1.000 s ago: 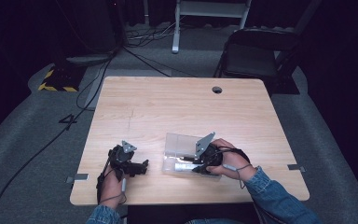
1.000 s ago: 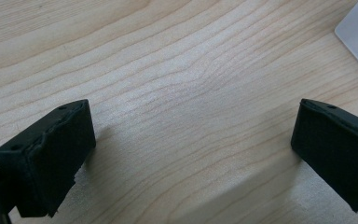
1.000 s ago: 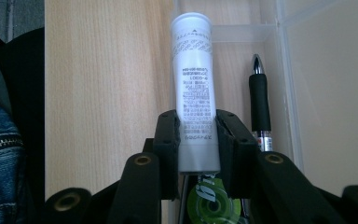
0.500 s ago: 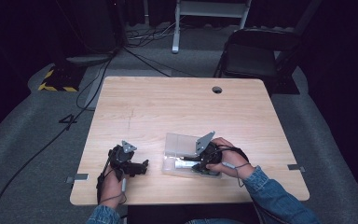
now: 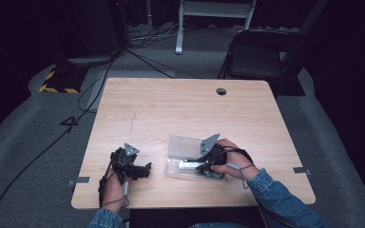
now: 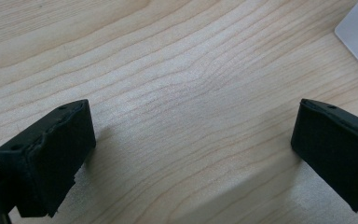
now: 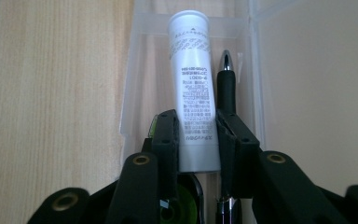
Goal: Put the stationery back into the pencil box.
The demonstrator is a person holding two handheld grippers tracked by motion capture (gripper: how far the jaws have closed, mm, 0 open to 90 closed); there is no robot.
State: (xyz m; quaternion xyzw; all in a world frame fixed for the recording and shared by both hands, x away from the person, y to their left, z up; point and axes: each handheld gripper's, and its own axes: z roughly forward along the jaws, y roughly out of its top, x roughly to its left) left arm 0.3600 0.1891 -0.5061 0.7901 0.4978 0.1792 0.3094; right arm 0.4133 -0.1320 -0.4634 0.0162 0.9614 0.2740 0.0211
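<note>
Presently the right hand-held gripper (image 7: 196, 135) is clamped on a white tube (image 7: 192, 84) inside the clear case (image 7: 135, 84), beside a black pen (image 7: 226, 88); the left hand-held gripper (image 6: 191, 154) stands wide apart, holding nothing, over the worktop (image 6: 168, 70).

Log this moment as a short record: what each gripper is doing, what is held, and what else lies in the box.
right gripper: shut on the white tube, inside the clear plastic box
left gripper: open, nothing between the jaws, over bare table
beside the tube: black pen
box lid: open
</note>
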